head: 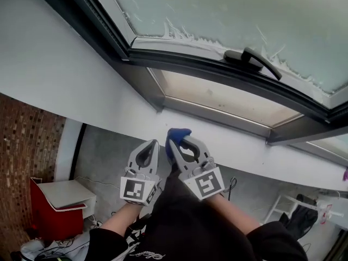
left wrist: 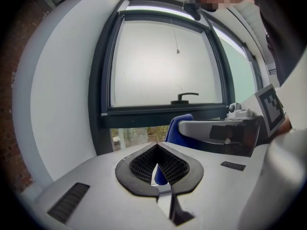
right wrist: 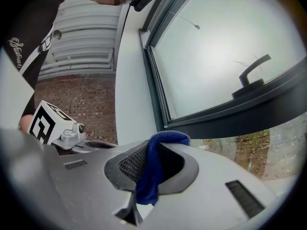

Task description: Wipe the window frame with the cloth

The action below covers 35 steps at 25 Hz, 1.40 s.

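We face the dark window frame [head: 217, 69], with both grippers below it and not touching it. Our left gripper [head: 153, 143] is closed on nothing. Our right gripper [head: 179, 142], beside it, pinches the blue cloth [head: 176, 134] by one fold. We judge that so thin a pinch could let the cloth slip when dragged along the frame.

The grey concrete floor [head: 109, 159] carries a red box-shaped cabinet with a white top [head: 57, 200] at the left. A thin dark cable [head: 232, 185] lies near the middle, and a white open-frame rack [head: 280, 205] stands at the right.
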Motion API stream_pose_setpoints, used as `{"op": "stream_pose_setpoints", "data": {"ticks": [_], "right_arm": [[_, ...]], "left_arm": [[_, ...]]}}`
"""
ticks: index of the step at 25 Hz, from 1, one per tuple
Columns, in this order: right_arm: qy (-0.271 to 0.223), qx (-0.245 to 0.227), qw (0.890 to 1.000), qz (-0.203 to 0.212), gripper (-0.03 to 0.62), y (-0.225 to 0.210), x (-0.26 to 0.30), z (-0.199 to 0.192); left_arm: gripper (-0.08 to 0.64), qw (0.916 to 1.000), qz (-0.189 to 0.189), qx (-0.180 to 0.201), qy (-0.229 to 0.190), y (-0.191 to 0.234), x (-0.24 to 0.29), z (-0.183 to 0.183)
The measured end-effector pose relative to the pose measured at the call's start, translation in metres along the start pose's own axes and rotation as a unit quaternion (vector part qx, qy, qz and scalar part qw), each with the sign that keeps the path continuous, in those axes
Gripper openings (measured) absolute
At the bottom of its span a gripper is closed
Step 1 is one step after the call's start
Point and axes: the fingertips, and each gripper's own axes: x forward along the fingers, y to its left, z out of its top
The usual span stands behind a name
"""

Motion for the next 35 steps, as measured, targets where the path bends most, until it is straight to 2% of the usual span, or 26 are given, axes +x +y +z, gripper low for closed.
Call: {"op": "stream_pose_setpoints", "data": {"ticks": [6,11,15,21,25,27,31,35], "right_arm": [[0.002,0.022,1.000,-0.011,0.032,-0.009,0.065,-0.018],[-0.001,0.046,0.998,-0.045,0.032,-0.028,0.119,-0.034],[-0.012,0.063,0.996,-0.065,0.032,-0.048,0.157,-0.048],[-0.026,0.122,0.988,-0.086,0.032,-0.071,0.203,-0.076],[-0.077,0.199,0.973,-0.090,0.032,-0.090,0.228,-0.090],[-0.112,0.238,0.961,-0.086,0.032,-0.101,0.239,-0.096],[-0.164,0.310,0.933,-0.076,0.032,-0.129,0.252,-0.107],[-0.202,0.353,0.912,-0.058,0.032,-0.153,0.266,-0.109]], "left_arm": [[0.003,0.9999,-0.013,-0.003,0.007,0.052,0.031,-0.015],[0.003,0.9996,-0.024,0.002,0.016,0.094,0.058,-0.026],[0.003,0.9995,-0.026,0.000,-0.018,0.122,0.078,-0.026],[0.003,0.9991,-0.020,-0.025,-0.027,0.152,0.104,-0.041],[0.003,0.9983,-0.042,-0.035,-0.022,0.160,0.114,-0.052],[0.003,0.9981,-0.055,-0.026,-0.013,0.165,0.121,-0.061],[0.003,0.9982,-0.052,-0.022,-0.020,0.175,0.135,-0.065],[0.003,0.9983,-0.051,-0.001,-0.027,0.180,0.147,-0.068]]}}
